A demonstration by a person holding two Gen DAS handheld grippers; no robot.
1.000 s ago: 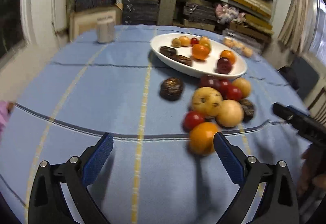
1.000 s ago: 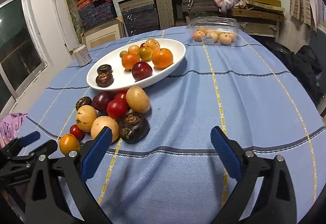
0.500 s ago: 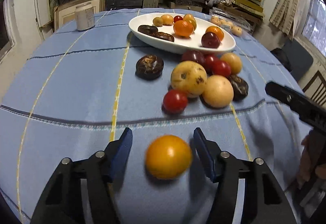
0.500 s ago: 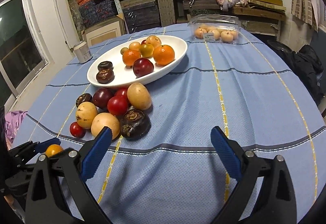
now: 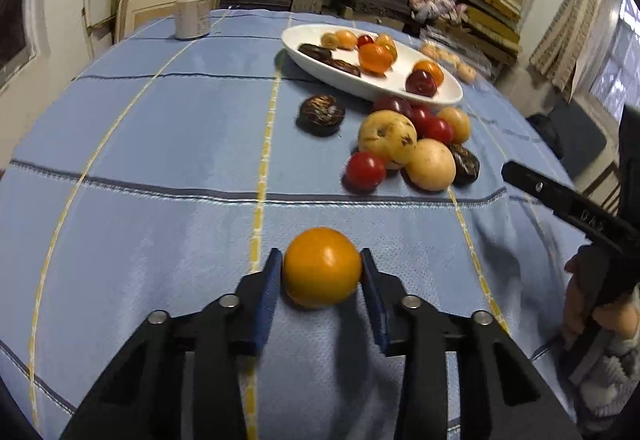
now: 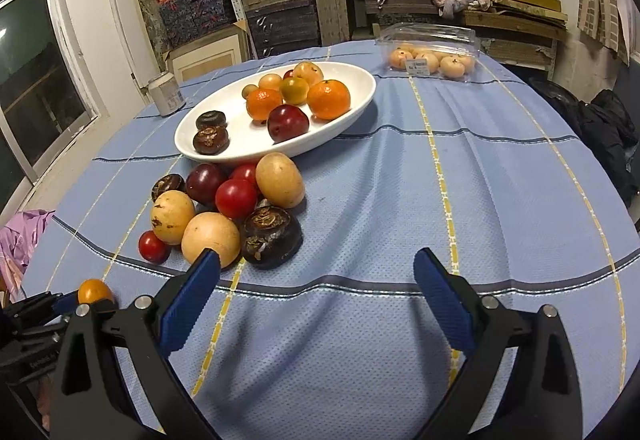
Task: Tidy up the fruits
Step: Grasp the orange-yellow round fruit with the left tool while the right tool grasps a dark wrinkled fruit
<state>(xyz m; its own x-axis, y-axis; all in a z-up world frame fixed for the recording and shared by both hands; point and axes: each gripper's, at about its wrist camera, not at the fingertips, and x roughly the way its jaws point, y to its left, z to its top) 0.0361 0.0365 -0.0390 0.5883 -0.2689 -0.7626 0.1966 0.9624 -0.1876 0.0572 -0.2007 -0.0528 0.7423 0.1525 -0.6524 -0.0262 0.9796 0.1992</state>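
— What's in the white oval dish (image 6: 352, 112)?
— Tangerines, a plum, dark water chestnuts; more fruit is piled at its near rim.
— The grippers?
— The left gripper (image 5: 320, 272) is closing, pads touching the orange tomato (image 5: 322, 266) near the tablecloth's (image 6: 500, 200) front edge. The right gripper (image 6: 316, 276) gapes empty over bare cloth.

We see only a fingertip and part of the body of the right gripper (image 5: 568, 202) in the left view. The hand (image 5: 600, 316) holding it is cut off at the edge. The boxed fruit (image 5: 448, 60) behind the plate (image 5: 304, 58) is blurred.
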